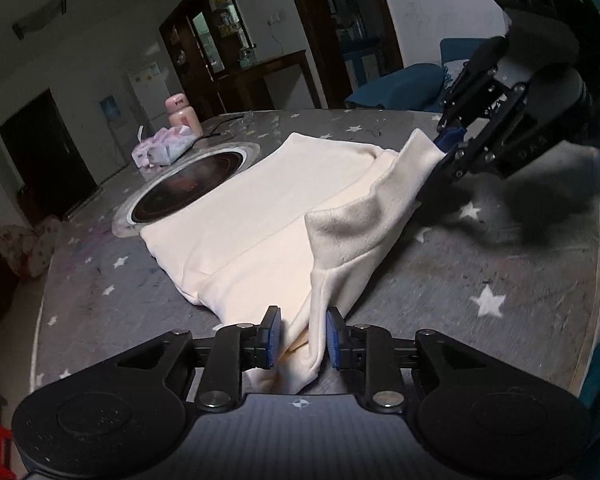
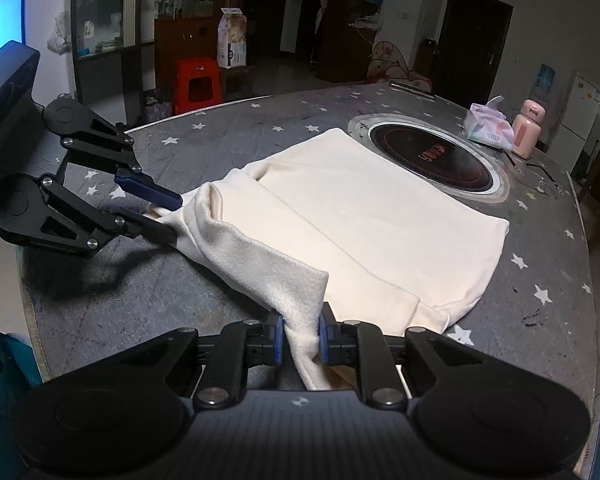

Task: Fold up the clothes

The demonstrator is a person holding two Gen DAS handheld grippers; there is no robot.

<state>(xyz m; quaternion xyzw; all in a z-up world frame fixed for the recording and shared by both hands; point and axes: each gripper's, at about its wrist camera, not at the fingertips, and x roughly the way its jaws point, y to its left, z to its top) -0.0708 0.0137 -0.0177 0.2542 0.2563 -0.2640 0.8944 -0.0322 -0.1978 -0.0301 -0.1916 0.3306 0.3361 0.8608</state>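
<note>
1. The cream soft fleece garment [image 2: 380, 216] lies flat on the grey star-printed round desk [image 2: 160, 292], for folding.
2. The right tongs [image 2: 302, 338] are clamped on its near edge, to lift it.
3. The left tongs [image 1: 303, 338] stand apart around another fold, the pads not pressing.

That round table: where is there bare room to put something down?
Bare starred tabletop lies beside the cream garment, under the left gripper, and along the rim past the garment's far corner. It is crowded near the cooktop, tissue pack and pink bottle.
</note>
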